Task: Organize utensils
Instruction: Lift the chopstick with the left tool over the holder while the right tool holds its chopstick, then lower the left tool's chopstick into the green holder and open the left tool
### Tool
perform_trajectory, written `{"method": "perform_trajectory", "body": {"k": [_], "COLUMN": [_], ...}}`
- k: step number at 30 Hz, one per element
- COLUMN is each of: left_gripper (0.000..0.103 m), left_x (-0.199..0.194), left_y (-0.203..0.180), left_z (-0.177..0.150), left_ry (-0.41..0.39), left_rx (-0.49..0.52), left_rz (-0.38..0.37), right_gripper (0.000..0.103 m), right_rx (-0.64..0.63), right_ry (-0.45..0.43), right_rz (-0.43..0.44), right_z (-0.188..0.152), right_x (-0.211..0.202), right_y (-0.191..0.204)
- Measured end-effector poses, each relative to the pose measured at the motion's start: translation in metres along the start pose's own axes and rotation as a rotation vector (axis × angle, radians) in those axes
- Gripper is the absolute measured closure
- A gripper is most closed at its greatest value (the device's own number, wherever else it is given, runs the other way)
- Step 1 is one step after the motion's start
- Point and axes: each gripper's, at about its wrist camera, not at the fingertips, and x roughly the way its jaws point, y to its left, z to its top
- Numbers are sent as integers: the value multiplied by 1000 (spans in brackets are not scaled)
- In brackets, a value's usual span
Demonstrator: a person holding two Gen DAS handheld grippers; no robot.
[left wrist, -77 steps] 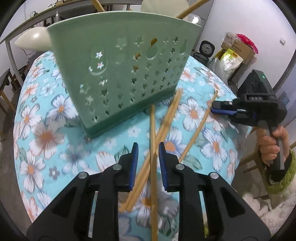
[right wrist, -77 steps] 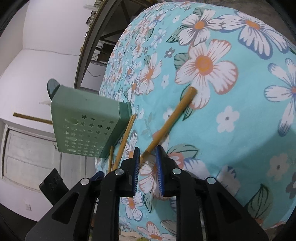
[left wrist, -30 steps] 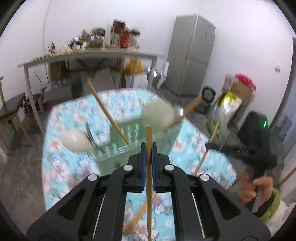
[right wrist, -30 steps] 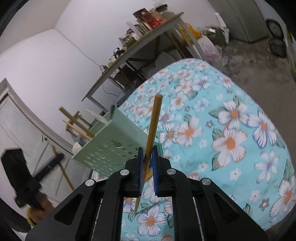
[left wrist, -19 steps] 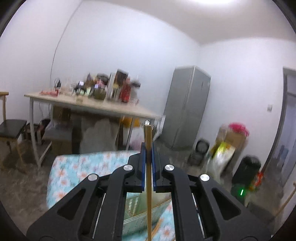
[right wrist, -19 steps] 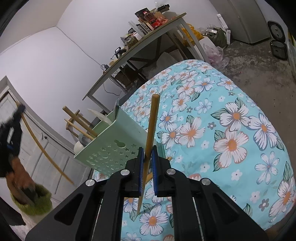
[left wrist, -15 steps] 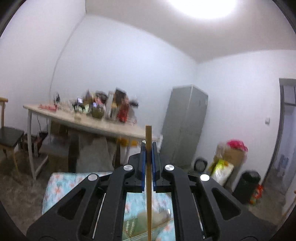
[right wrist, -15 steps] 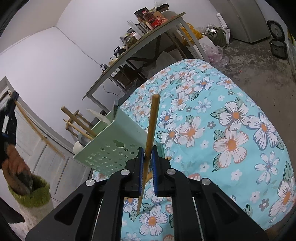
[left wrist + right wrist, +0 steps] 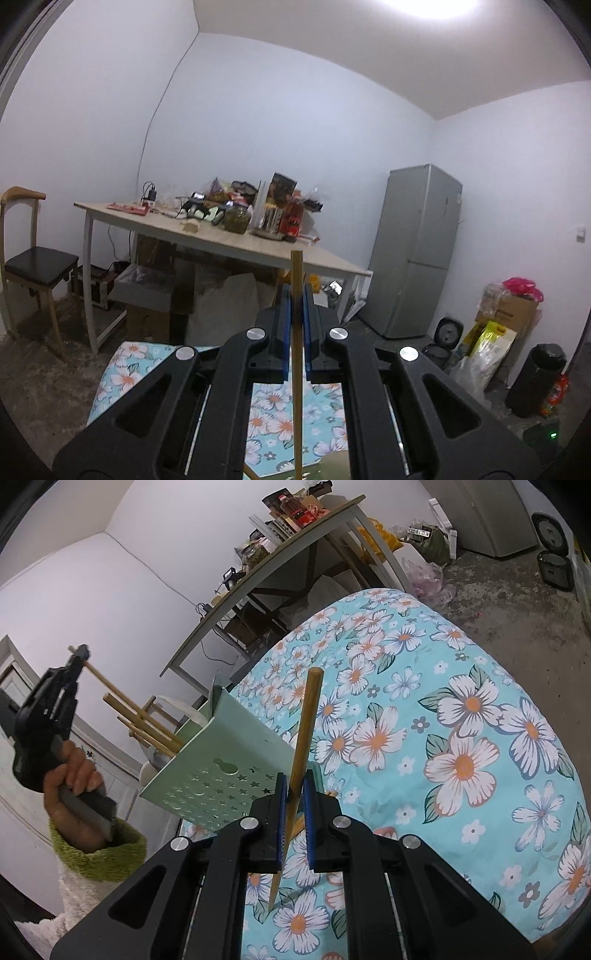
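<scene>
My left gripper [image 9: 296, 306] is shut on a thin wooden chopstick [image 9: 296, 266] that stands upright between the blue pads, held high over the floral tablecloth [image 9: 273, 402]. From the right wrist view, the left gripper [image 9: 79, 653] is up at the left, its chopstick [image 9: 105, 679] slanting down towards the pale green perforated utensil holder [image 9: 229, 753]. Several wooden utensils and a white spoon stick out of the holder. My right gripper [image 9: 294, 794] is shut on another chopstick [image 9: 308, 716], tilted, beside the holder's near corner. More chopsticks [image 9: 330, 794] lie on the cloth, mostly hidden behind the fingers.
A person's hand [image 9: 74, 768] with a green cuff [image 9: 99, 849] holds the left gripper. Behind the round table stand a cluttered wooden work table [image 9: 229, 236], a grey fridge [image 9: 417, 251], a chair [image 9: 33, 266], a black bin [image 9: 535, 376] and bags on the floor.
The left gripper rose and tipped up to level with its chopstick, so its view swung from the holder to the room. The right gripper stayed put with its chopstick.
</scene>
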Motion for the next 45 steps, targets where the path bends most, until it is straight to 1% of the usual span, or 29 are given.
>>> {"method": "perform_trajectory", "body": {"k": [4, 8, 9, 12, 15, 20, 22, 24, 26, 28, 30, 32, 34, 39, 41, 45], "left_gripper": [98, 98, 96, 85, 81, 71, 64, 62, 57, 48, 42, 39, 35, 28, 27, 27], "left_x": [6, 8, 8, 4, 0, -18, -28, -39, -52, -65, -78, -89, -101, -123, -128, -129], "left_y": [-1, 2, 2, 3, 5, 9, 12, 12, 15, 21, 28, 34, 38, 47, 52, 64], "left_z": [-14, -22, -24, -26, -26, -25, -26, -29, -33, -37, -43, -50, -60, -82, -93, -114], "left_ry": [18, 36, 38, 38, 38, 35, 42, 53, 75, 93, 120, 142, 171, 214, 246, 305], "left_rx": [1, -5, -4, -6, -7, -9, -12, -2, 8, 2, -13, -24, -11, 33, 42, 26], "left_rz": [25, 24, 24, 23, 23, 16, 2, -5, -11, -16, -22, -29, -24, 4, 14, 35], "right_gripper": [94, 94, 94, 94, 94, 94, 95, 96, 96, 96, 96, 96, 96, 96, 96, 96], "right_rx": [5, 6, 6, 3, 0, -43, -66, -86, -115, -134, -161, -193, -242, -348, -395, -468], "right_ry": [3, 4, 4, 1, -3, -32, -51, -68, -90, -109, -130, -150, -178, -244, -279, -326], "right_rz": [-1, -1, -1, -2, -3, -6, 2, 6, 14, 38, 59, 72, 90, 126, 133, 146], "right_z": [0, 0, 0, 0, -1, -2, -1, 2, 4, 7, 10, 12, 15, 26, 33, 50], "right_x": [2, 2, 2, 1, -1, -13, -22, -30, -42, -52, -64, -72, -83, -103, -109, -108], "right_y": [-2, -2, -2, -2, -1, 11, 18, 24, 34, 42, 54, 67, 85, 125, 142, 174]}}
